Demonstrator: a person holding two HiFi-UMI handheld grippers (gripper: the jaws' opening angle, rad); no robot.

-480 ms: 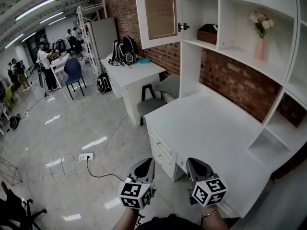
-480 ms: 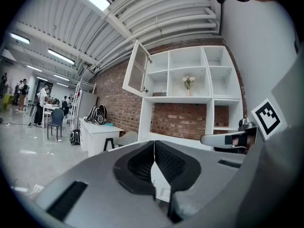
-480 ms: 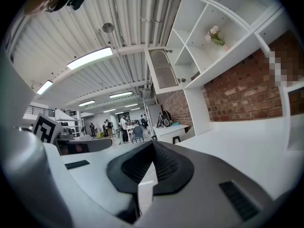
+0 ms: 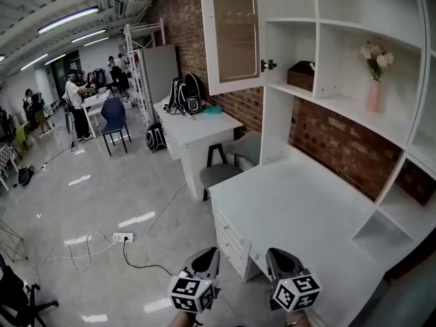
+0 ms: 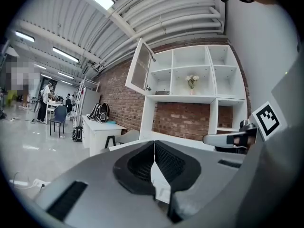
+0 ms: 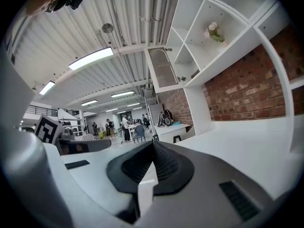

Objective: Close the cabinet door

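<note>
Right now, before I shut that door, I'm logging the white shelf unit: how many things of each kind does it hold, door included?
Open glass door: 1
Dark box: 1
Pink vase of flowers: 1
Total: 3

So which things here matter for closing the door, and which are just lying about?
Job: cabinet door, open; left gripper and right gripper, both shut, empty.
Lying about: flower vase, brown basket, backpacks, stool, power strip.
</note>
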